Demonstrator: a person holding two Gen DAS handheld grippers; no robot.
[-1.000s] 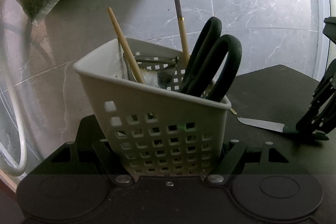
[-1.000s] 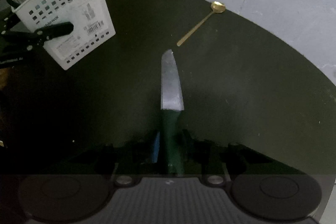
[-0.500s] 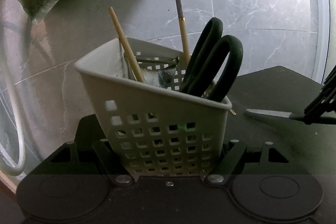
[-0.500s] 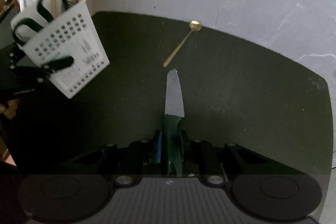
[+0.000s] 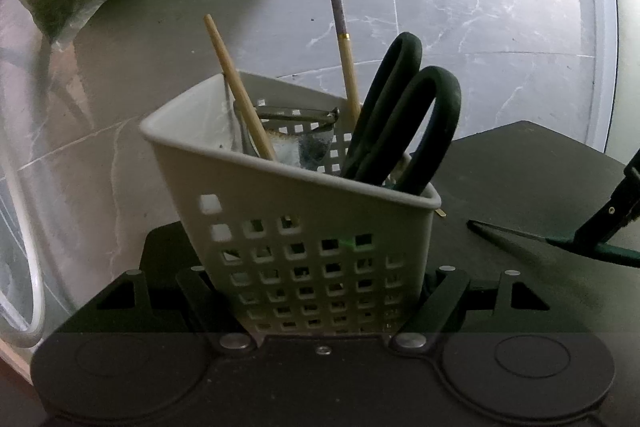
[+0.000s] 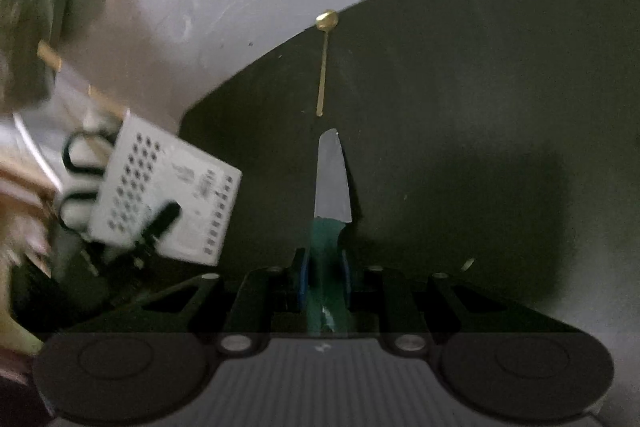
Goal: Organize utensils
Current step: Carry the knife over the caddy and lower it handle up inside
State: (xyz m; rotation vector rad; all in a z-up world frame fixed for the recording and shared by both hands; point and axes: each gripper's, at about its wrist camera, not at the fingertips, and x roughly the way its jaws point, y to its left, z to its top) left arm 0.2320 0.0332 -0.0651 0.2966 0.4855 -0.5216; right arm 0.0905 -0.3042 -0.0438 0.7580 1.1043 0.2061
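1. Both views are dim, with muted colours and strong fisheye bending toward dark rounded corners.
2. The left wrist view is sharp; soft daylight glints off the marble floor [image 5: 460, 7], and the basket [image 5: 304, 227] is crisp.
3. The right wrist view is smeared by motion at its left edge, where the basket blurs.
4. The knife [image 6: 332, 183] casts a broad soft shadow on the dark desk [image 6: 480, 107].

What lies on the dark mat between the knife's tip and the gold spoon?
Nothing: bare mat separates the knife tip from the spoon handle, seen in the right wrist view.
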